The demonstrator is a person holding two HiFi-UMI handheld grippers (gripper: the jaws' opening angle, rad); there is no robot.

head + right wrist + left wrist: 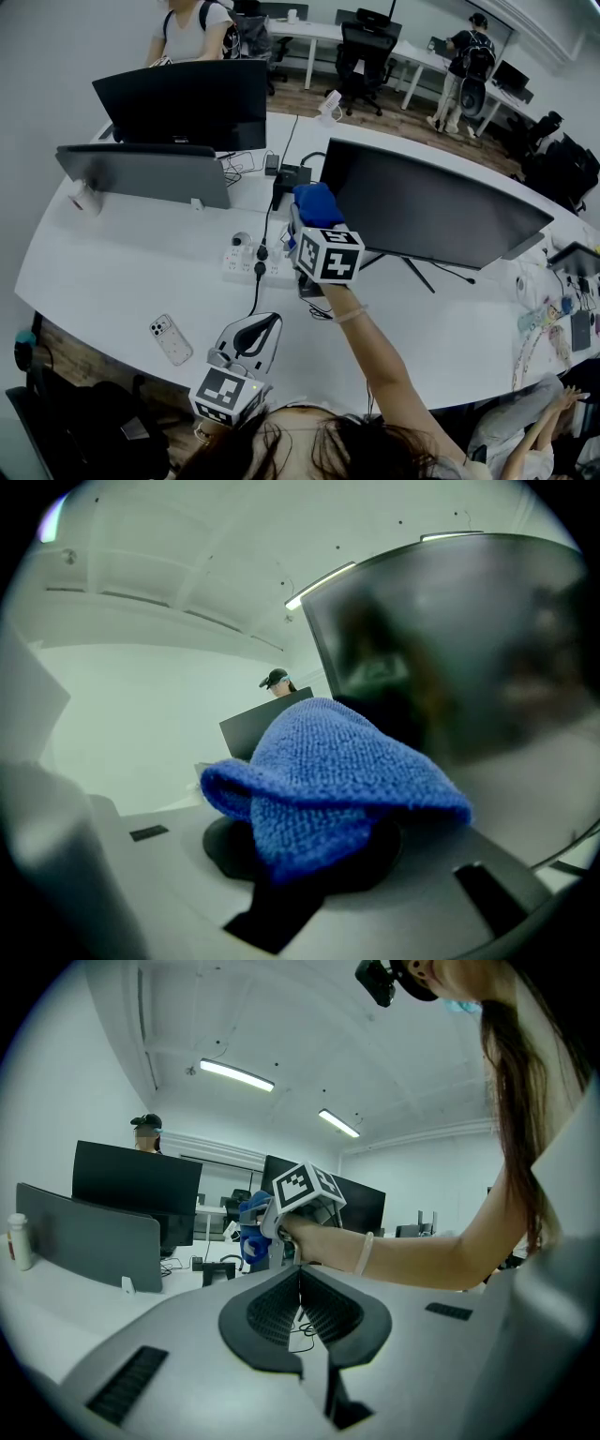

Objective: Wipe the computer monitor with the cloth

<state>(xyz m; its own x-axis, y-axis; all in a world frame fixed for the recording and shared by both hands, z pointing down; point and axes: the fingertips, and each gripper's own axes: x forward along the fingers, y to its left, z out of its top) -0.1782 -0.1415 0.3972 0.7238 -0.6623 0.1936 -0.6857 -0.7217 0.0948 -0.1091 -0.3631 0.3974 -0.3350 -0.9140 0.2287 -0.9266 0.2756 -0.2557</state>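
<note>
Right gripper: clenched on the blue cloth; the cloth is bunched over the jaw tips.
Left gripper: jaws pressed together, nothing held; kept low, near the body.
Cloth position: raised at the left edge of the monitor; contact with the panel cannot be confirmed.
Stage (judged): wiping at its start or at one end of a stroke.
Risk 1: the panel could be scratched if a hard jaw tip is pushed through the bunched fold.
Risk 2: the monitor could be rocked on its thin stand by pressure applied at one edge, since it is not steadied by the other gripper.
Risk 3: the cloth could be dragged out of the grip by friction on the panel.
Risk 4: the power strip and its cables could be snagged on a low stroke.
</note>
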